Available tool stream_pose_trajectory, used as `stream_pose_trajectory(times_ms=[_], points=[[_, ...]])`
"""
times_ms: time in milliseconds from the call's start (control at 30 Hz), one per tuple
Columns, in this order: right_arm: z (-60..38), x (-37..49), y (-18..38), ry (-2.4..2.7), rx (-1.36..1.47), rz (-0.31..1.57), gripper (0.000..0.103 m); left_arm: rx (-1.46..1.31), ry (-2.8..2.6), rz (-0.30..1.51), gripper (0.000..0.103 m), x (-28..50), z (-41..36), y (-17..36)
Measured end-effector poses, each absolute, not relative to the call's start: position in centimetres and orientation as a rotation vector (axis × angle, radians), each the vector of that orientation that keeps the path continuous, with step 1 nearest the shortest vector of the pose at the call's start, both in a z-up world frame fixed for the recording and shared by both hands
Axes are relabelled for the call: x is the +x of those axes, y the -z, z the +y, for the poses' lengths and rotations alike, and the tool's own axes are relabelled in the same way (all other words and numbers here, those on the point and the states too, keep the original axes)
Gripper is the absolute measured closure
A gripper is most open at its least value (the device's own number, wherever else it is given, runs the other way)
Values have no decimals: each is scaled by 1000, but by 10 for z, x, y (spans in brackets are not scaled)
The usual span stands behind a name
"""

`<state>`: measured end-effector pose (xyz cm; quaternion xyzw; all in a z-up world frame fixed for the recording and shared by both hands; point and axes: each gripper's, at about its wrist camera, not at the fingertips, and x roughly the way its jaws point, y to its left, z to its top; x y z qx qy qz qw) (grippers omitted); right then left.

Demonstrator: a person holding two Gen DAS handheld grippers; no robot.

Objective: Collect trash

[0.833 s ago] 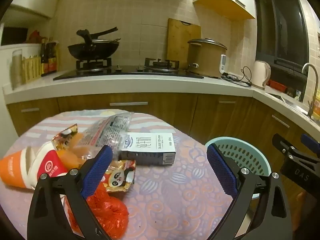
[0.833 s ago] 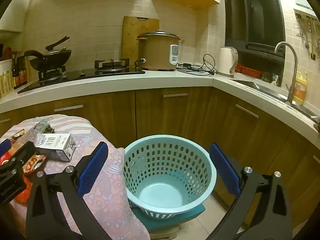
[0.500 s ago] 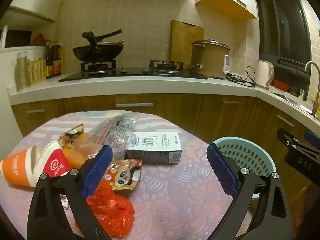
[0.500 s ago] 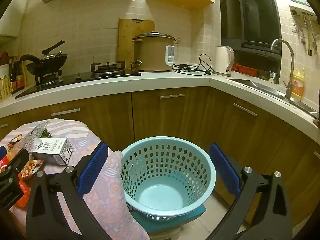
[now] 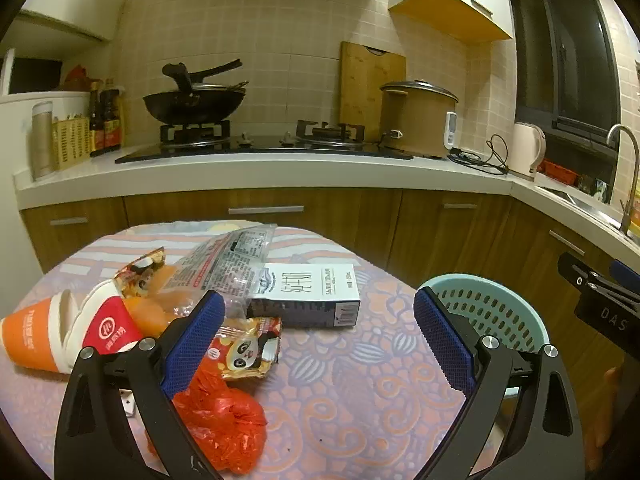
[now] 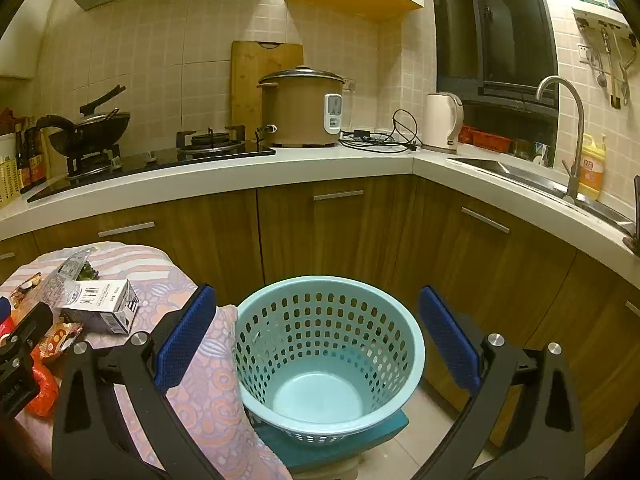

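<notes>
On the bench: one white rectangular milk carton (image 5: 306,294), two panda-printed snack wrappers (image 5: 246,352), one clear printed plastic bag (image 5: 224,262), two paper cups (image 5: 68,334), one crumpled red plastic bag (image 5: 218,420). One pale-blue perforated plastic basket (image 6: 328,356).

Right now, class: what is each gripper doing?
Left gripper: open, holding nothing, above the table.
Right gripper: open, holding nothing, above the basket.
</notes>
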<state>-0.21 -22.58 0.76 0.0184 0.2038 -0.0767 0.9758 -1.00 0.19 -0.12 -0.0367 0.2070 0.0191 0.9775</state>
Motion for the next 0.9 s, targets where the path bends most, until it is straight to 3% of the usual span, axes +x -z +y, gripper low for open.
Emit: stream_pose_trajectory(times_ms=[900], points=[[-231, -2, -5, 160, 37, 422, 7, -67, -42, 411, 10, -11, 1, 1]])
